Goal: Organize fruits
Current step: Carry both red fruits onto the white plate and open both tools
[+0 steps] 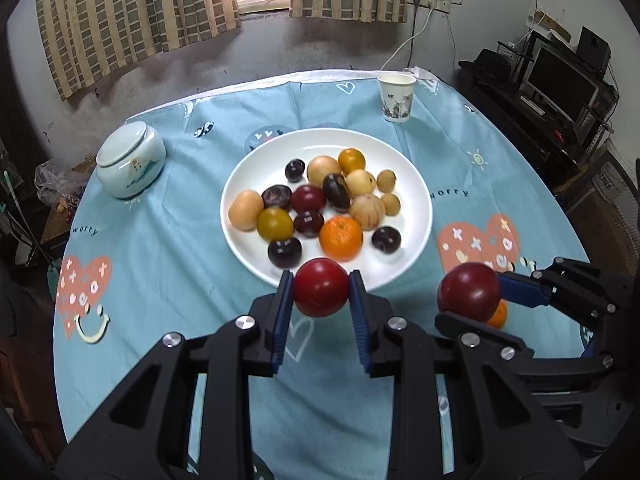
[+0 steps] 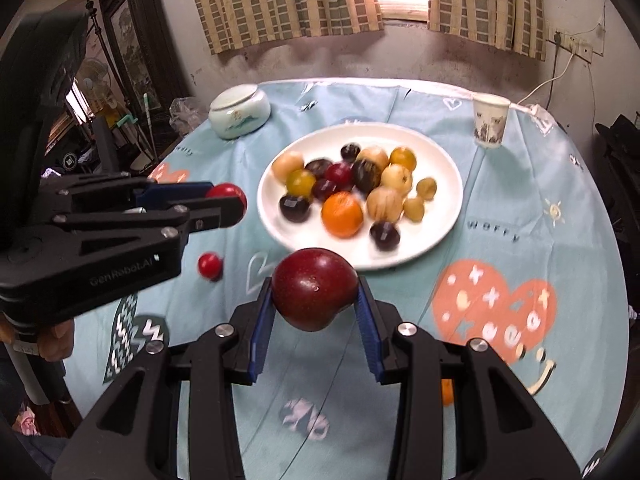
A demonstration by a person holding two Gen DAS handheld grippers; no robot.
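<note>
Far left on the worktop sits a pale ceramic jar with its lid on, well apart from the action. Next, the left gripper is clamped on a bright red round fruit, blue pads pressing both sides, the fruit hanging just before the near rim of the white plate. In the right wrist view, 1 small red fruit lies loose on the blue tablecloth just below that gripper. The plate is piled with dark plums, yellow-brown fruits and a big orange near the front. Further right, the right gripper grips a dark red plum, held above the cloth near the plate's edge. Beneath it in the left wrist view peeks an orange fruit on the cloth. At the far right back stands a paper cup, upright, near the worktop's edge
</note>
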